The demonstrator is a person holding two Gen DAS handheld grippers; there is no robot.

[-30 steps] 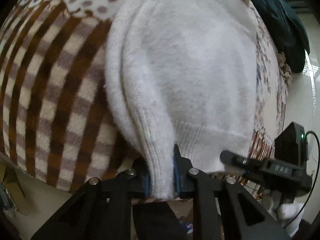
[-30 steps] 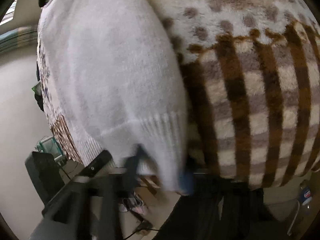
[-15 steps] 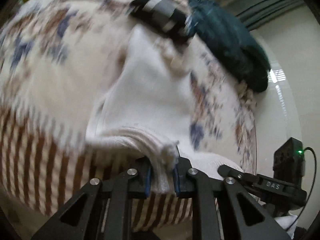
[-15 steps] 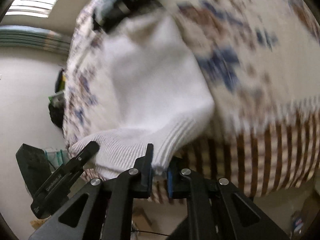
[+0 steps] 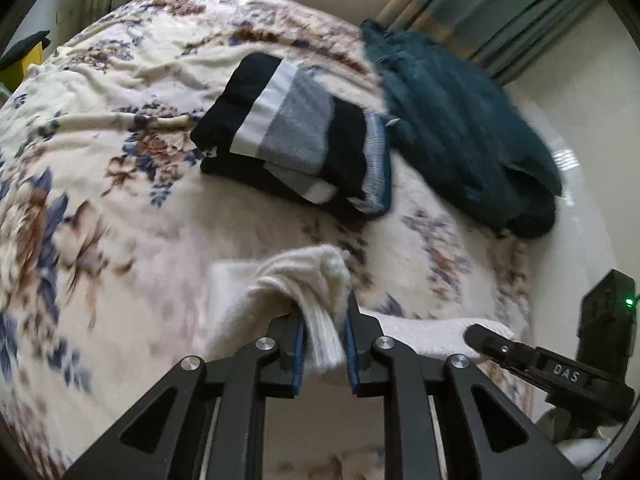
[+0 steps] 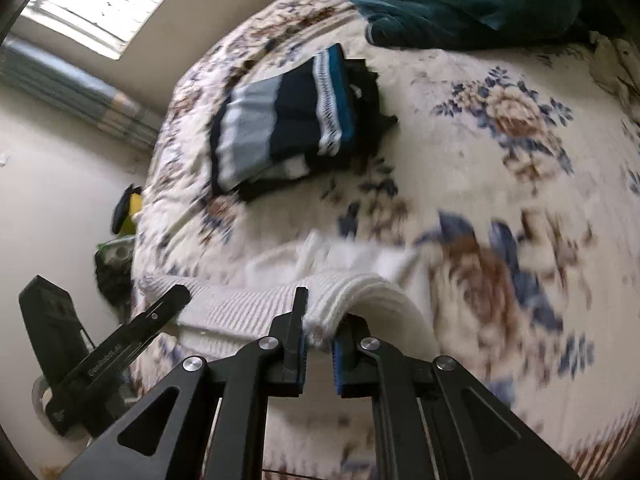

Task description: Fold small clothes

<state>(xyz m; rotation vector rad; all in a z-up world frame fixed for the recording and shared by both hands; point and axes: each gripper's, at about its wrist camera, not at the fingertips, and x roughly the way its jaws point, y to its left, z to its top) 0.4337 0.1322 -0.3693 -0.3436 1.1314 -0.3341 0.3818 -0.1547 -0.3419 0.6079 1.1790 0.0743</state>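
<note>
A white knit sweater (image 5: pixel 296 276) lies on the floral bed blanket (image 5: pixel 100 168), its ribbed hem raised off the bed. My left gripper (image 5: pixel 324 336) is shut on one corner of that hem, and the cloth bunches up between its blue pads. In the right wrist view the sweater (image 6: pixel 248 308) stretches leftward from my right gripper (image 6: pixel 320 332), which is shut on the other hem corner. The hem runs taut between the two grippers. The sweater's body beneath is blurred and partly hidden.
A folded stack of dark, grey and white striped clothes (image 5: pixel 296 132) sits further up the bed, also seen from the right wrist as the stack (image 6: pixel 280 128). A teal blanket (image 5: pixel 460 128) is heaped beyond it. The bed edge and pale floor (image 6: pixel 48 168) lie to one side.
Both grippers rose and carried the sweater's hem forward over the bed. The brown checked cloth left the view; the floral blanket, the folded stack and the teal blanket came in.
</note>
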